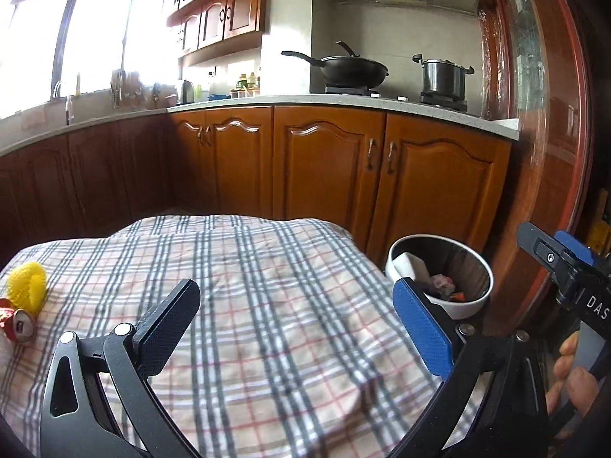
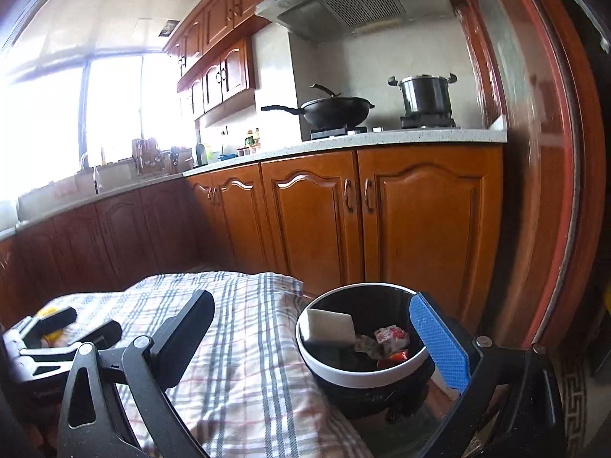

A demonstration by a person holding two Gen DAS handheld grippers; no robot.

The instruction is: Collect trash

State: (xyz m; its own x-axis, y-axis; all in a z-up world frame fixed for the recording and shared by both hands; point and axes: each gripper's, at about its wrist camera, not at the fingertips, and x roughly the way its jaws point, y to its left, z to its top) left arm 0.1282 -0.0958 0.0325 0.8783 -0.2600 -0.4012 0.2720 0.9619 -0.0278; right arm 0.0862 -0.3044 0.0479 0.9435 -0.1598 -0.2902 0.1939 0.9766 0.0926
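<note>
A white-rimmed trash bin [image 2: 343,376] stands right of the plaid-covered table [image 1: 267,305] and holds a white block [image 2: 330,326] and red wrappers [image 2: 391,337]. It also shows in the left wrist view [image 1: 464,305]. My right gripper [image 2: 313,328] is open and empty, hovering by the bin's rim. My left gripper [image 1: 298,320] is open and empty above the cloth. A yellow spiky ball [image 1: 27,280] and a crushed red can [image 1: 17,324] lie at the table's left edge. The left gripper [image 2: 68,328] also shows at far left in the right wrist view.
Wooden kitchen cabinets [image 1: 328,164] run behind the table. A black wok [image 1: 353,68] and a steel pot [image 1: 443,76] sit on the stove. A red-framed door [image 1: 542,152] stands at the right, close to the bin.
</note>
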